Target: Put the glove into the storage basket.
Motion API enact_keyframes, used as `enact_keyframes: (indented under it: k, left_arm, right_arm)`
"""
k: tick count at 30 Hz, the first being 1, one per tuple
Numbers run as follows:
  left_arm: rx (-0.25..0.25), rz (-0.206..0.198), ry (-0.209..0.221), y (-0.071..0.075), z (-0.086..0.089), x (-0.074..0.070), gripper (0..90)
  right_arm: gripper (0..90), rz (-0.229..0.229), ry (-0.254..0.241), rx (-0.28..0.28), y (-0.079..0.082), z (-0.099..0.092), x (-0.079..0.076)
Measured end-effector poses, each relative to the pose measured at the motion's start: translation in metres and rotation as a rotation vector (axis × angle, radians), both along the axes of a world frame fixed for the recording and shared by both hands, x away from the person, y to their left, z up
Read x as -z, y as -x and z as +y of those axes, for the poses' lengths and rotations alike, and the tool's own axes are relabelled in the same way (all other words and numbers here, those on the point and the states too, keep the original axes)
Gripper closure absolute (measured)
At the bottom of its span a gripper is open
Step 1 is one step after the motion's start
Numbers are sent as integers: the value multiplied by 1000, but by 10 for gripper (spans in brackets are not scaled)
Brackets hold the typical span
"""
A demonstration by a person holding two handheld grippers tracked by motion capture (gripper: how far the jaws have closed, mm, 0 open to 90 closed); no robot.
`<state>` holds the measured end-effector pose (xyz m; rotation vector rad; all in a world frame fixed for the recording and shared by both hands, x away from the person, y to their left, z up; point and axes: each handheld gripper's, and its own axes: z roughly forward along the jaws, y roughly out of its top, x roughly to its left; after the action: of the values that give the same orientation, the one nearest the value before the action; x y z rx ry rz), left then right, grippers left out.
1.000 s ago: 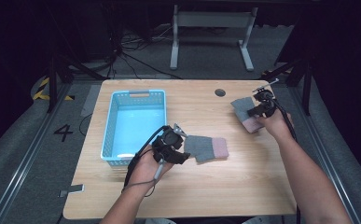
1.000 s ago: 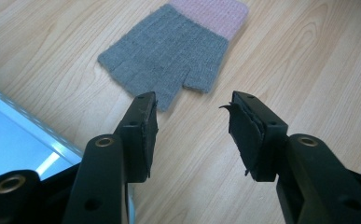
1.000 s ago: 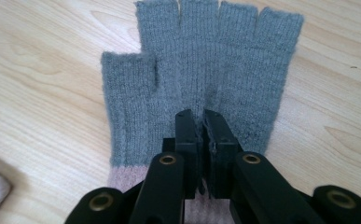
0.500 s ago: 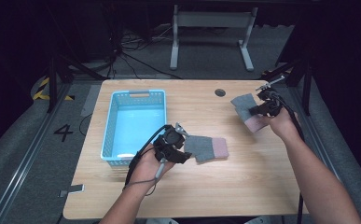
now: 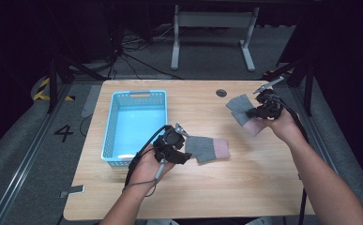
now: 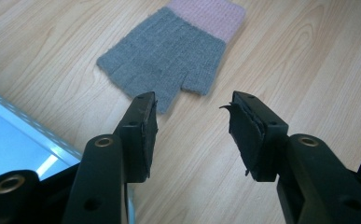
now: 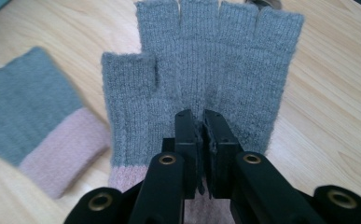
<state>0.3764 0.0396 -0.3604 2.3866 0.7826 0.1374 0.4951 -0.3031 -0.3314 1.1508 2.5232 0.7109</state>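
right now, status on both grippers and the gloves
Right hand-held gripper shut on grey glove. Left hand-held gripper open by second glove. Nothing in the way.

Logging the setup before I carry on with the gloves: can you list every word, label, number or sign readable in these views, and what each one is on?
"4": dark numeral on the grey floor, left of the table.
Yellow-and-black hazard stripes, no wording, on the floor farther back at the left.
No print, brand or label shows on the blue basket, the near glove, the glove in the right gripper, or the left gripper.
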Motion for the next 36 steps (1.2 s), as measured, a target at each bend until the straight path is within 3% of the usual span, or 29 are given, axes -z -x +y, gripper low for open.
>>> enact_keyframes:
  k: [6,7,14,18,20,31,33,36]
  left_arm:
    - [1,7,1,0,0,0,521]
    - [-4,8,4,1,0,0,525]
    - [11,35,-10,3,2,1,610]
    - [7,49,2,5,5,2,662]
    - [9,70,30,6,7,2,699]
    - [11,66,65,5,8,1,770]
    - [12,71,45,5,5,2,771]
    - [13,45,40,6,1,3,769]
  right_arm:
    - [854,-7,6,-72,10,15,-5]
    - [854,-8,8,-107,15,23,-7]
    - [852,-21,38,-200,27,46,-8]
    - [850,-15,43,-241,33,57,-4]
    - [850,-11,45,-264,35,62,-2]
    - [849,28,65,-353,44,88,16]
    - [849,32,67,-367,44,92,19]
    - [849,43,76,-381,45,97,25]
